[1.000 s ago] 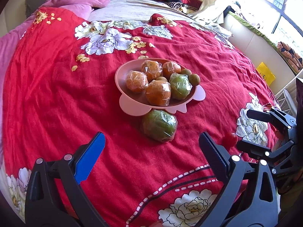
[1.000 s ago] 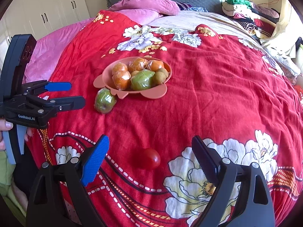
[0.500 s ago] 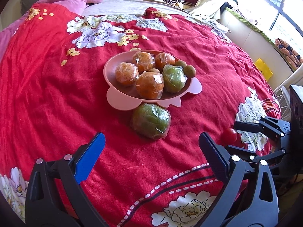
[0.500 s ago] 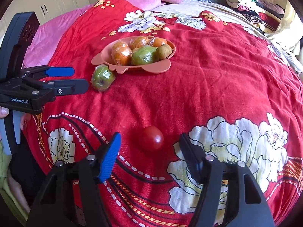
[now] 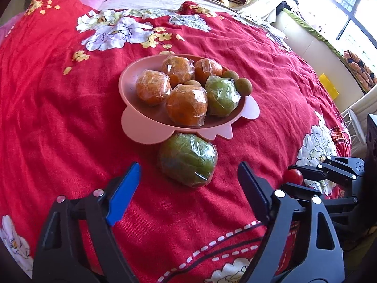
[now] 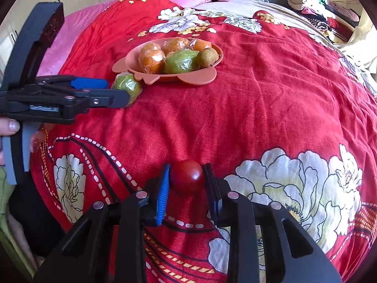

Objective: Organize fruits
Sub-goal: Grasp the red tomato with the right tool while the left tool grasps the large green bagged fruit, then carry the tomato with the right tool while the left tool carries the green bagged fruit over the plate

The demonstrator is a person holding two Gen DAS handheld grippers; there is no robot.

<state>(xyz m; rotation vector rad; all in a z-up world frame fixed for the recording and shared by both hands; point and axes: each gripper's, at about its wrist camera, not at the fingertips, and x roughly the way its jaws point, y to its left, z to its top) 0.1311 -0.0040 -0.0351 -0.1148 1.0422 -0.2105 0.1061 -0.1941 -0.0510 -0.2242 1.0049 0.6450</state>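
Two loose fruits are lying outside the pink bowl (image 5: pixel 141 127): I'm pinching the tomato (image 6: pixel 187 175) in my right gripper (image 6: pixel 187 184), keeping my left gripper (image 5: pixel 186 179) spread before the wrapped green fruit (image 5: pixel 188 159).

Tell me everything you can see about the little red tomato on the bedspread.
The tomato is small, round, glossy and deep red, with a bright highlight on its skin. It rests on the red flowered bedspread, well away from the pink plate of wrapped fruit. The right gripper has a finger on each side, the blue pad and the black pad tight against it. From the left wrist view it shows as a tiny red ball between those fingers.
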